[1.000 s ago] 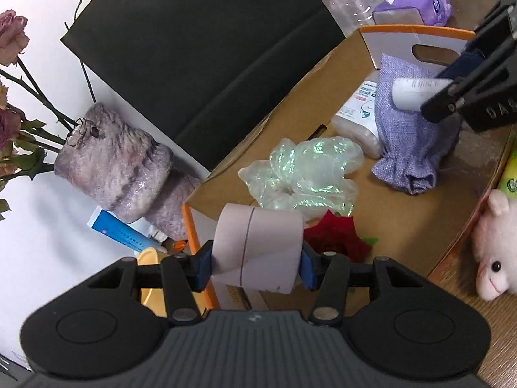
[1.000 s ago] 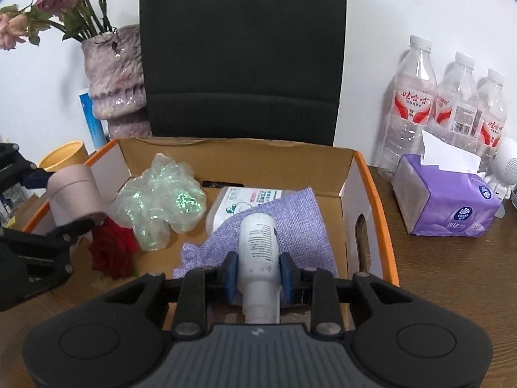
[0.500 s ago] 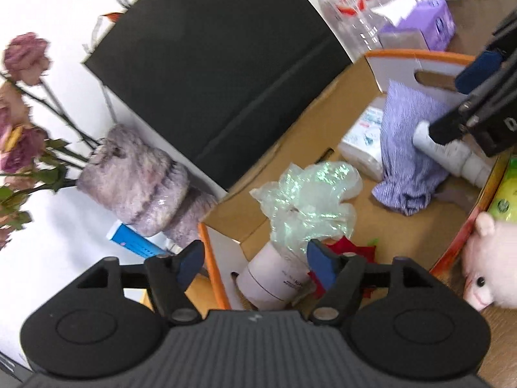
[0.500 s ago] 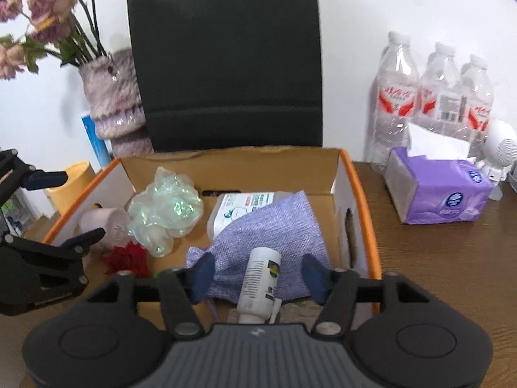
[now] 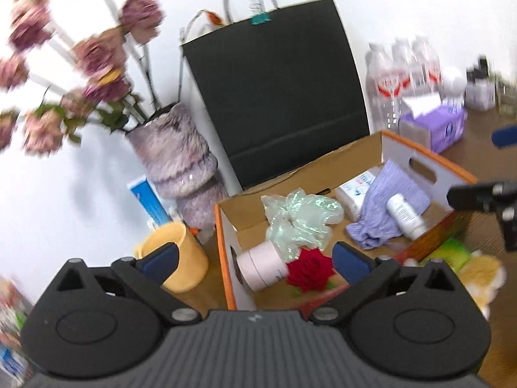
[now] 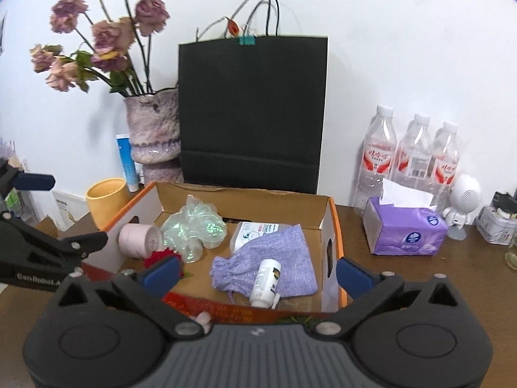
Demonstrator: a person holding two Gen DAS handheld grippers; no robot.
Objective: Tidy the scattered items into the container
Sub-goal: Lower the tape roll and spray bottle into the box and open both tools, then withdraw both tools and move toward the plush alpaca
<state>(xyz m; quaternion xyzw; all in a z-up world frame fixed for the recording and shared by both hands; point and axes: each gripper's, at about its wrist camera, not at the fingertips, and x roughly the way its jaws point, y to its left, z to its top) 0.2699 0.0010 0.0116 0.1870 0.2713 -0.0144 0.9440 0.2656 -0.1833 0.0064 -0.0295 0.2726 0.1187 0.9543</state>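
Jaws on both your grippers are opening, and neither has anything between its pads. Your left gripper point(image 5: 255, 260) hangs above the near left corner of the box point(image 6: 334, 226); your right gripper point(image 6: 258, 271) hangs above the box's near edge, just over the bottle point(image 6: 265, 283).

Inside the box, the pink roll point(image 6: 139, 240) lies on its side against the left wall, with the red rose point(image 5: 310, 269) touching it on the right. The shiny wrap point(image 6: 194, 228) sits just behind the rose, bunched up. The wipes pack point(image 6: 255, 230) lies toward the back, partly covered by the purple pouch point(image 6: 284, 258). The white bottle lies on the front of the pouch, cap pointing toward you.

Outside the box, the yellow cup point(image 6: 106, 199) stands just beside its left wall, with the vase point(image 6: 152, 132) of dried flowers behind it. The black bag point(image 6: 252, 113) stands upright against the wall, right behind the box. On your right, the tissue pack point(image 6: 405, 231) rests on the table point(image 6: 420, 278) near the box, with three water bottles point(image 6: 413, 155) behind it. A plush toy point(image 5: 481, 274) and a green pack point(image 5: 450, 253) lie on the table just in front of the box.
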